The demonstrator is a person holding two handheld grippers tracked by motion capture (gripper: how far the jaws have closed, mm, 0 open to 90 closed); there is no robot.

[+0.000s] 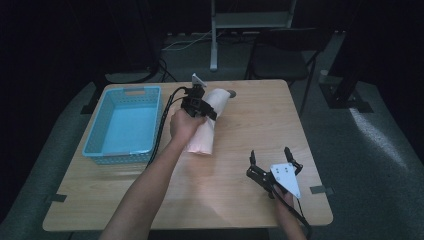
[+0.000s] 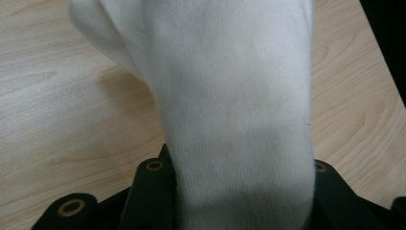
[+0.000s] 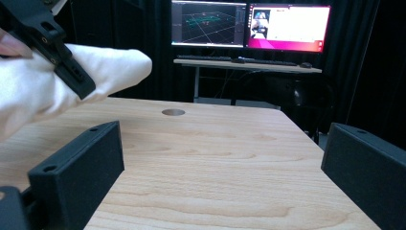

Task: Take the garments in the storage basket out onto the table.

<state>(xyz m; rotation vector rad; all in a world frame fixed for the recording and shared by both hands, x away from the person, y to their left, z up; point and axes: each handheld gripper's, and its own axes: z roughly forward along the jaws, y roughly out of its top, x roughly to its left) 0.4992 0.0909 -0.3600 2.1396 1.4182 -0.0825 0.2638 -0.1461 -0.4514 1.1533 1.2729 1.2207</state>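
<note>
Cloth work looked barely half done to me: the left gripper (image 1: 196, 102) had its jaws clamped on the rolled white cloth (image 1: 206, 122), which stood on the wooden table (image 1: 250, 130) just right of the blue basket (image 1: 125, 125), one end on the wood and the far end raised, not yet in it. Nothing lay in that basket, so I judged the carrying over and the letting go were left. Nearer the table's front corner, the right gripper (image 1: 272, 161) rested with its jaws spread wide, holding nothing.
</note>
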